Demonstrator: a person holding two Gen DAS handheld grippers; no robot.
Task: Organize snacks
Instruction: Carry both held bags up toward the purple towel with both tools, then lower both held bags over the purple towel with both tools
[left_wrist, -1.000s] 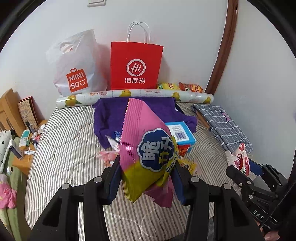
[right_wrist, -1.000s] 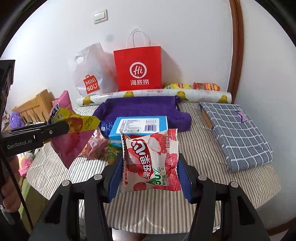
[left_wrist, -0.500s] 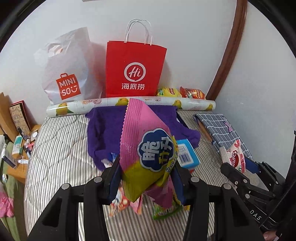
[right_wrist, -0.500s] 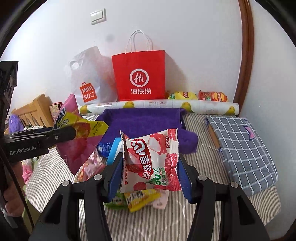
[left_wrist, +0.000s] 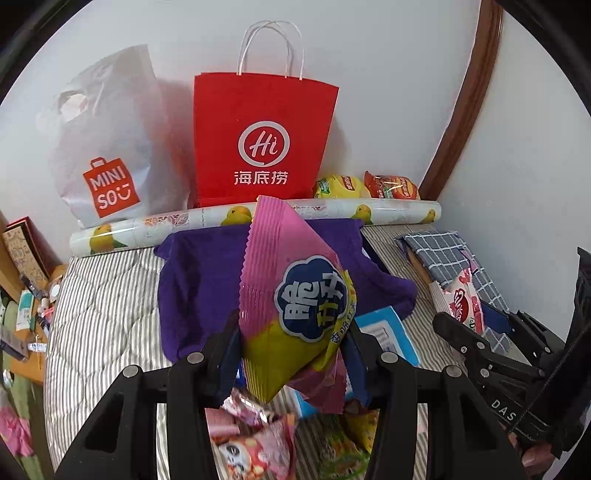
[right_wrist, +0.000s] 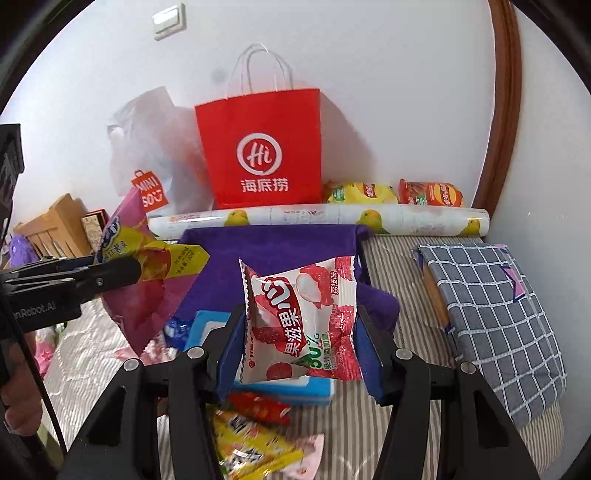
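My left gripper (left_wrist: 291, 354) is shut on a pink and yellow snack bag (left_wrist: 291, 295) and holds it above the bed; the bag also shows in the right wrist view (right_wrist: 147, 258). My right gripper (right_wrist: 301, 343) is shut on a white and red lychee snack pack (right_wrist: 299, 321), also seen at the right of the left wrist view (left_wrist: 463, 302). Below lie loose snack packets (right_wrist: 255, 439), a blue box (right_wrist: 284, 387) and a purple cloth (right_wrist: 273, 251). A red paper bag (left_wrist: 262, 140) stands upright at the wall.
A white MINISO plastic bag (left_wrist: 107, 147) stands left of the red bag. A printed paper roll (left_wrist: 258, 218) lies before them, with yellow and red chip bags (left_wrist: 365, 184) behind it. A folded checked cloth (right_wrist: 495, 302) lies at right. A cluttered wooden stand (left_wrist: 22, 280) is left of the bed.
Both grippers have moved forward over the bed toward the red bag, each still holding its snack. The loose packets and blue box now lie beneath the grippers.
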